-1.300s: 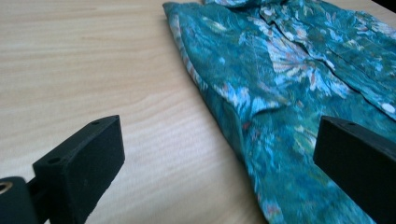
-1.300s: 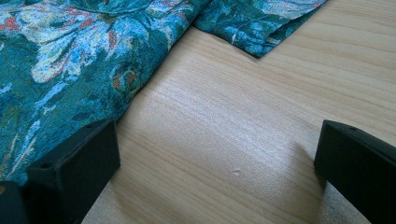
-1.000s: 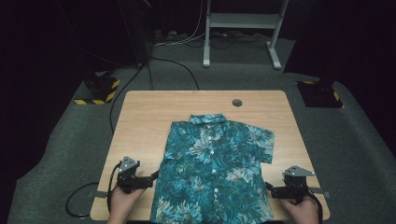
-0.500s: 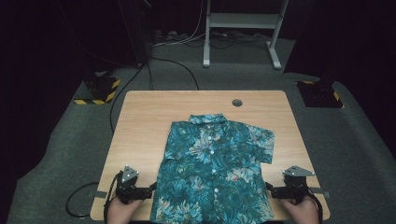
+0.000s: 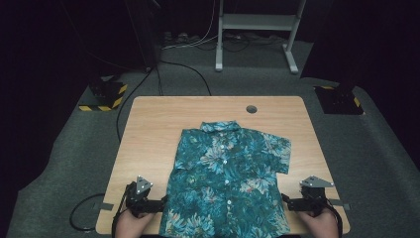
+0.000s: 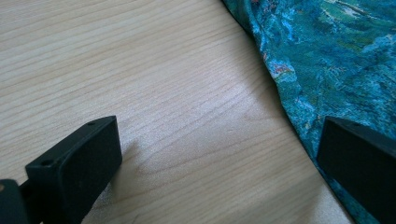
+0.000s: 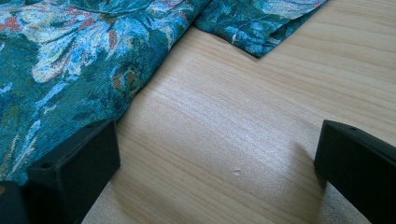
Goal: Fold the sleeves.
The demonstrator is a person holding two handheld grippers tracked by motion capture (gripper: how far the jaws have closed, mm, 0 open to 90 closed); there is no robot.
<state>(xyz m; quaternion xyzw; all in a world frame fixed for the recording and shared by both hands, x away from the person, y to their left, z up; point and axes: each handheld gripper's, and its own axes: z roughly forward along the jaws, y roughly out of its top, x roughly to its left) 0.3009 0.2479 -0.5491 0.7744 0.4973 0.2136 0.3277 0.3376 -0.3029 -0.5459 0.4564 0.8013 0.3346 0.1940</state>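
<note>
One shirt [image 5: 228, 181] lies flat on one wooden table [image 5: 148, 134], front side up, collar away from the person, hem at the near edge. It is teal with a pale floral print and has short sleeves; two sleeves are counted, one on each side. A row of small white buttons runs down its middle; the exact count cannot be told.

Two grippers are in use, one per hand. The left gripper [image 5: 159, 204] sits low at the near edge of the table, its jaws pointing toward the shirt's lower left side seam, just beside the cloth. In the left gripper view its jaws stand wide apart: one jaw is over bare wood, the other is at or over the shirt's edge [image 6: 327, 60]. Nothing is clamped between them; whether that jaw touches the fabric cannot be told.

The right gripper [image 5: 286, 201] sits at the near edge on the opposite side, jaws pointing toward the shirt's lower right seam, just beside it. In the right gripper view its jaws are also spread wide: one jaw is at the fabric's edge [image 7: 70, 60], the other over bare wood. Ahead of this gripper, one sleeve [image 7: 257, 21] lies flat. Nothing is held.

One round dark hole [image 5: 251, 109] is in the table, well beyond the collar, far from both grippers.
</note>
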